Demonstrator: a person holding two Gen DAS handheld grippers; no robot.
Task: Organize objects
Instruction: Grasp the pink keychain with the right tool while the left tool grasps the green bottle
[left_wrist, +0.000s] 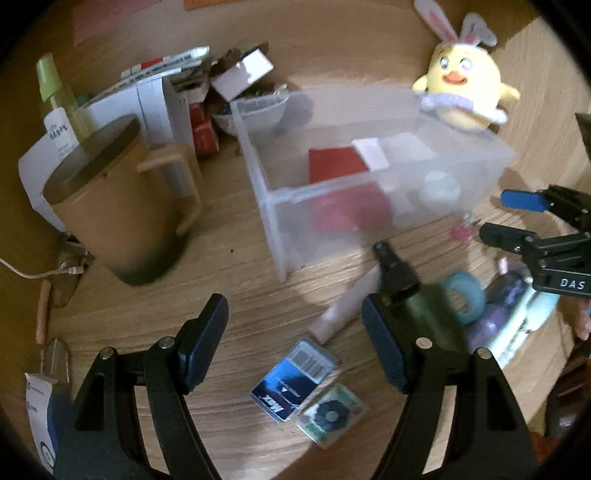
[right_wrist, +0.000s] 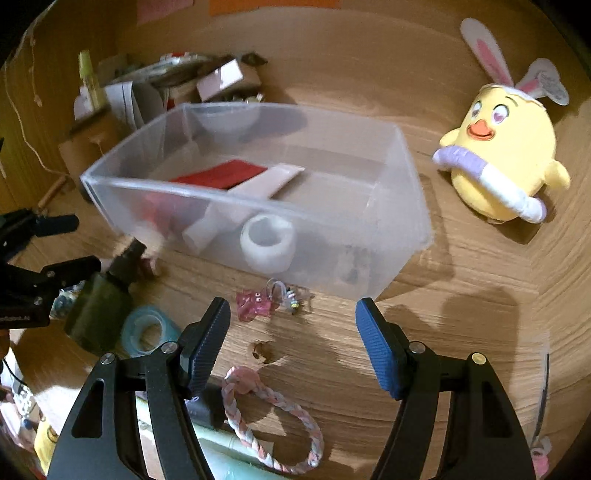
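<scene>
A clear plastic bin (left_wrist: 275, 221) (right_wrist: 388, 243) stands mid-table and holds a red booklet (left_wrist: 338, 162), a white box and a white tape roll (right_wrist: 267, 245). My left gripper (left_wrist: 295, 328) hovers open over the wood. A white tube (left_wrist: 347, 306) and a blue box (left_wrist: 291, 384) lie below it. A dark green spray bottle (left_wrist: 413, 291) (right_wrist: 99, 306) is just beyond its right finger. My right gripper (right_wrist: 293, 321) (left_wrist: 513, 218) is open above a pink charm (right_wrist: 253, 304) in front of the bin. Nothing is held.
A yellow chick plush (left_wrist: 465, 88) (right_wrist: 506, 158) sits right of the bin. Left of the bin are a brown lidded mug (left_wrist: 118, 206), a green-capped bottle (left_wrist: 59, 99) and stacked boxes. A teal tape roll (right_wrist: 144, 328) and a braided rope ring (right_wrist: 273, 417) lie nearby.
</scene>
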